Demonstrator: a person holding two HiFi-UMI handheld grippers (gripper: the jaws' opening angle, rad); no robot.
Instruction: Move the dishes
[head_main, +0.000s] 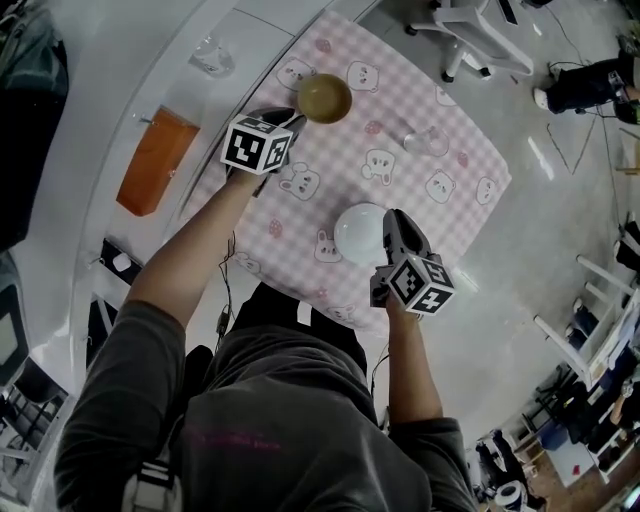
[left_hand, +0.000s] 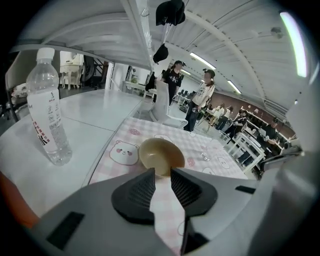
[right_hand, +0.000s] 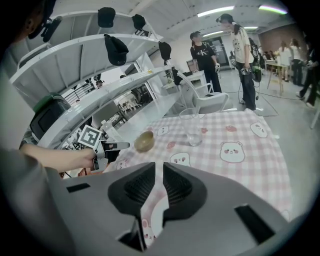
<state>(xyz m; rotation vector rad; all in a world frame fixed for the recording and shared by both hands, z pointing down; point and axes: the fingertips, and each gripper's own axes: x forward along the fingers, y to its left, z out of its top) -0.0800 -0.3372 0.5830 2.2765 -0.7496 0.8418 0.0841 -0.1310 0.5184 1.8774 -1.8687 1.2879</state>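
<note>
On the white counter (head_main: 100, 120) at far left lay an orange object (head_main: 155, 162), its make unclear. Near it stood a clear plastic bottle (left_hand: 47, 112) with a white cap. Its label carried red writing too small to read, and I could not tell how full it was.

The left gripper (left_hand: 162, 174) pointed down at the pink checked tablecloth (head_main: 450, 110) printed with bear faces. Its jaws stood a narrow slit apart, with only cloth showing between the pads. The brown bowl (left_hand: 161, 155), empty, sat on the cloth just past the tips.

Nearer the person, the white bowl (head_main: 358, 232) rested on the cloth with nothing seen in it. The right gripper (right_hand: 159, 167) was at its right edge, the jaws likewise a slit apart. A pale shape showed low in the gap, and I could not tell whether the pads pressed on it.

Further right stood a clear glass (right_hand: 190, 127), apparently empty.
</note>
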